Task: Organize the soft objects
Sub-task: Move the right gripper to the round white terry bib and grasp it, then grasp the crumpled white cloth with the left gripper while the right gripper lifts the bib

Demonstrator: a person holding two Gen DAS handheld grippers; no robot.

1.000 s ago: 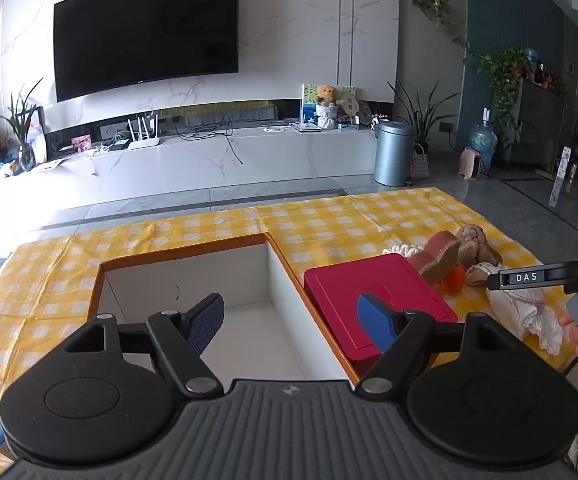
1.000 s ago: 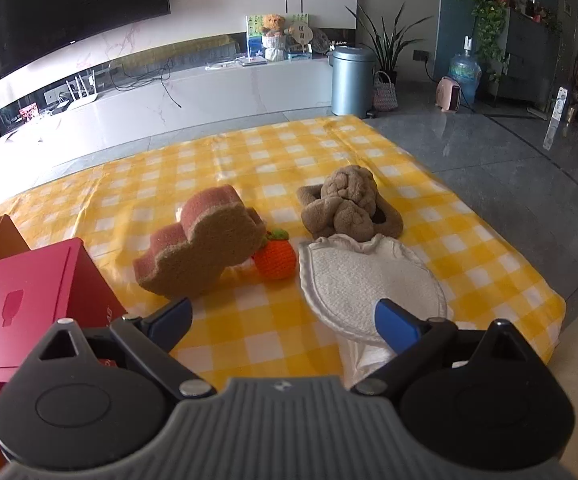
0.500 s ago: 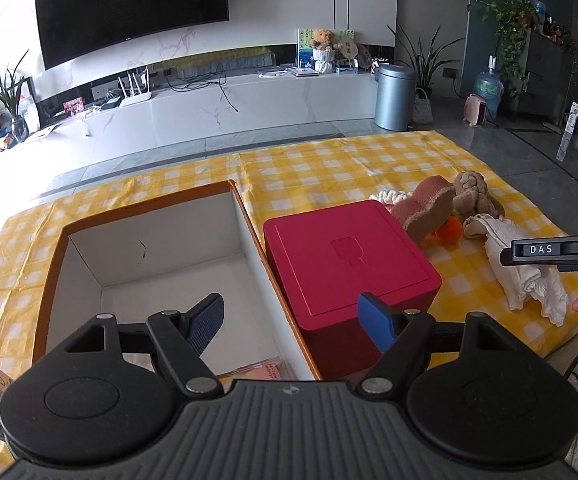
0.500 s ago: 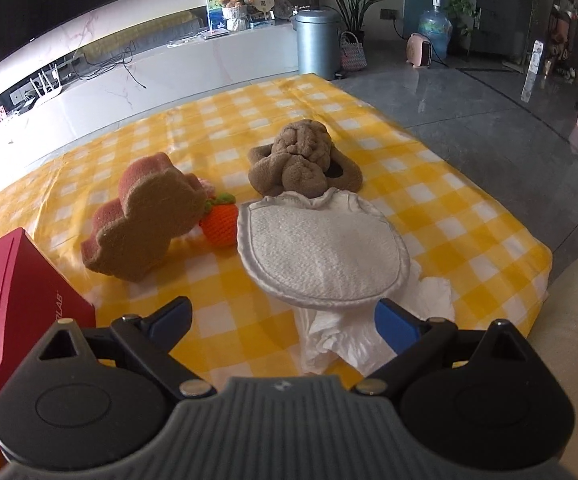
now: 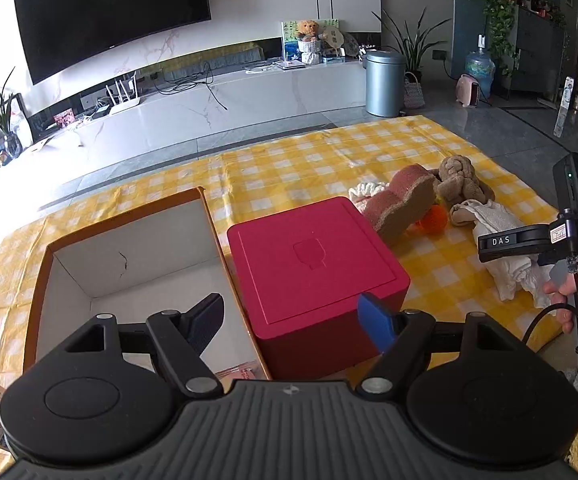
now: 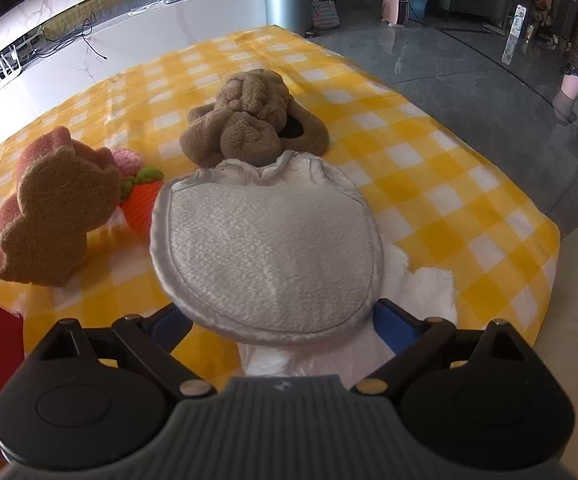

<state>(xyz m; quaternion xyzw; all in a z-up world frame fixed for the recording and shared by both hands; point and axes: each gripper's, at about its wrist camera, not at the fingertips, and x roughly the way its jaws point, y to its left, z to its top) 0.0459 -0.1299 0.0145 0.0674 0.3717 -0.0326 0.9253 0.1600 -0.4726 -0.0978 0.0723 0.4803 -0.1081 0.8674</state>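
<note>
Yellow check cloth (image 5: pixel 297 168): left view alone shows open box (image 5: pixel 137 248), red box (image 5: pixel 313 264); left gripper (image 5: pixel 291 318) wide. Right view: right gripper (image 6: pixel 281 322) wide around bib (image 6: pixel 265 248).

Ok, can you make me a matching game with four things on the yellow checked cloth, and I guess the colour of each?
Things:
1. closed box
2. knitted carrot
3. round terry pad
4. knotted plush toy

Colours:
a. brown
b. orange with a green top
c. red
d. off-white

Pairs: 1-c, 2-b, 3-d, 4-a
</note>
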